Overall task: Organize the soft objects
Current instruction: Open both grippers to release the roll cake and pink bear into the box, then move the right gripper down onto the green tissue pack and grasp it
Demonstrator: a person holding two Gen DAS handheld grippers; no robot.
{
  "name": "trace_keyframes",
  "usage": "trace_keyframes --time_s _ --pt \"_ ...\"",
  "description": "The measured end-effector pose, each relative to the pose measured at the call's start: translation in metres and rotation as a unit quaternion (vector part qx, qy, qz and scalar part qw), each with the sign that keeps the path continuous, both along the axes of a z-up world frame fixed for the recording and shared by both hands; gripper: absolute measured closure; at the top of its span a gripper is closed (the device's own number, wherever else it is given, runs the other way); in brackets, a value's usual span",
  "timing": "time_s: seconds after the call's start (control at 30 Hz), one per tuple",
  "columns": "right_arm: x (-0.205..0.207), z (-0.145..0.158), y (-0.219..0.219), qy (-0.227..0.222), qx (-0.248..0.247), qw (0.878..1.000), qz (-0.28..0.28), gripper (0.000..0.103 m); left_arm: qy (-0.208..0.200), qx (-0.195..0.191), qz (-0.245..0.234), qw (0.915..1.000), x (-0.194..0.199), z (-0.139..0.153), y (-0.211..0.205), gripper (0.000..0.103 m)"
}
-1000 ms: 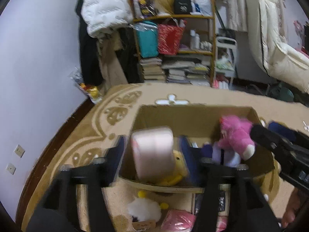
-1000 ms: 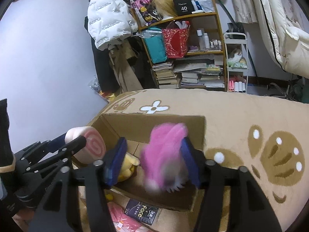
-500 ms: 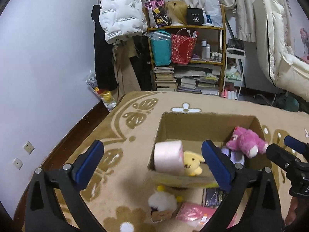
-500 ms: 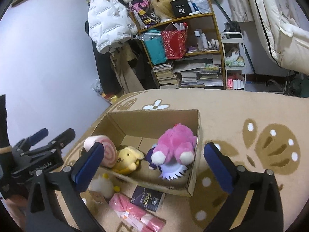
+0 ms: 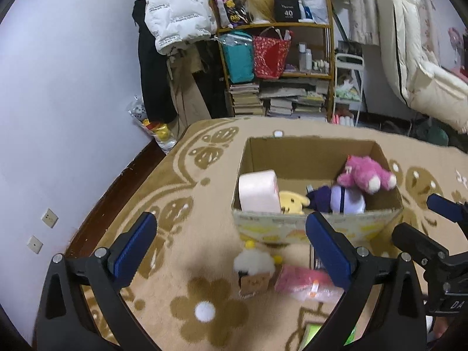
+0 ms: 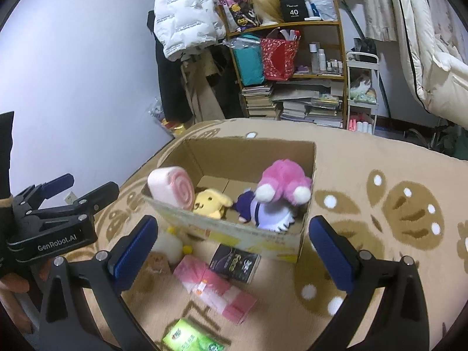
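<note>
An open cardboard box stands on the rug. In it lie a pink swirl roll pillow, a yellow plush, a purple and white plush and a pink plush. A white fluffy toy and a pink packet lie on the rug before the box. My left gripper and my right gripper are both open and empty, held back from the box.
A dark packet and a green packet lie on the rug near the box. A cluttered shelf and hanging coats stand at the far wall. White bedding is at the right.
Both grippers opened, leaving the roll pillow and the pink plush in the box, then drew back and away from it.
</note>
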State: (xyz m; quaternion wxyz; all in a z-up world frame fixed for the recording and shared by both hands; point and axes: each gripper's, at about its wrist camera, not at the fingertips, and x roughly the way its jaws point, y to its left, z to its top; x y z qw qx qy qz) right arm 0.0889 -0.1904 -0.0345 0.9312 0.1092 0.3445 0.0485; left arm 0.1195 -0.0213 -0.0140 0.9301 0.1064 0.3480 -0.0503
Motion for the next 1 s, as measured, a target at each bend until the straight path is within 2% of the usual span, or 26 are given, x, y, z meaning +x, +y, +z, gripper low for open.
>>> trace_keyframes --time_s 0.4,0.63,0.8,1.0 --pt "-0.018 -0.028 0.023 0.055 -0.021 0.997 0.043 0.0 0.065 -0.041 0.014 0.997 -0.014 -0.022 0.02 0.002" --pt "-0.022 -0.051 0.042 0.092 -0.036 0.992 0.083 0.0 0.1 -0.037 0.022 0.994 -0.014 -0.046 0.027 0.002" --pt "-0.019 -0.066 0.051 0.117 -0.051 0.986 0.108 0.008 0.125 -0.03 0.019 0.9916 -0.009 -0.062 0.026 0.002" --pt "-0.018 -0.083 0.055 0.154 -0.04 0.978 0.132 0.011 0.161 -0.023 0.019 0.9866 -0.004 -0.081 0.026 0.002"
